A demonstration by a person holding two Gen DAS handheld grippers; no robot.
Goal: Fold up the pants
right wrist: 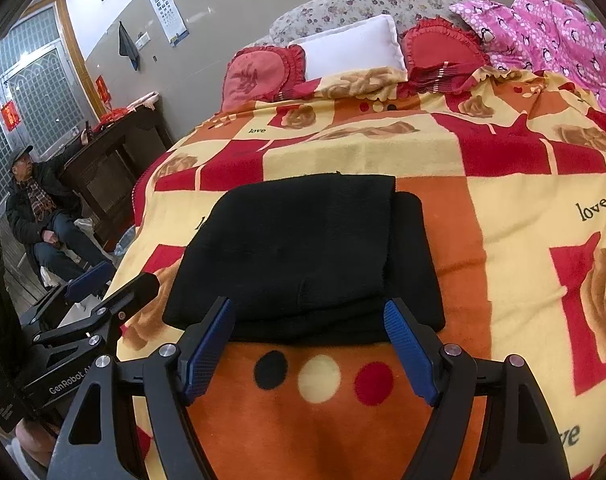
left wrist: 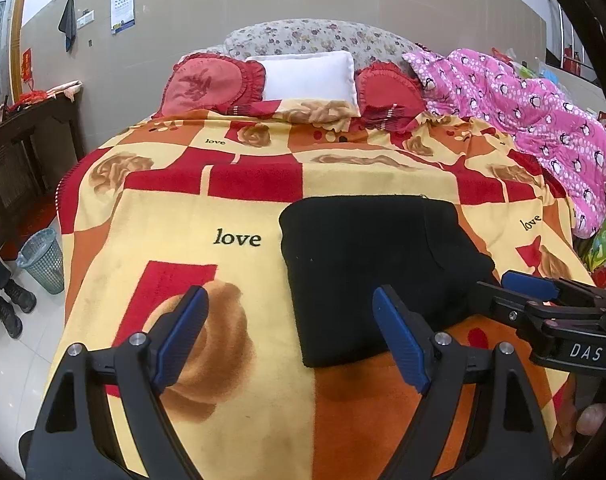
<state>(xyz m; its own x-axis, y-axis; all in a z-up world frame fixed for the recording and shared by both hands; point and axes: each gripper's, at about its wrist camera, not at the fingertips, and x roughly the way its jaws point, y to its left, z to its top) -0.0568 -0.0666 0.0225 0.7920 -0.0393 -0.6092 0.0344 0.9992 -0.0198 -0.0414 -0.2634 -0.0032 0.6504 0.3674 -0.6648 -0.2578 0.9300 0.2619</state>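
The black pants (right wrist: pixel 307 256) lie folded in a neat pile in the middle of the frame on the blanket (right wrist: pixel 523 208), while the left gripper (left wrist: pixel 291 336) and the right gripper (right wrist: pixel 311 344) both sit low at the bottom with fingers wide apart, holding nothing.

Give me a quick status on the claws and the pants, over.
Left claw open, empty. Right claw open, empty, at the near edge. Black pants folded into a compact stack, flat on the blanket. Nothing in the way.
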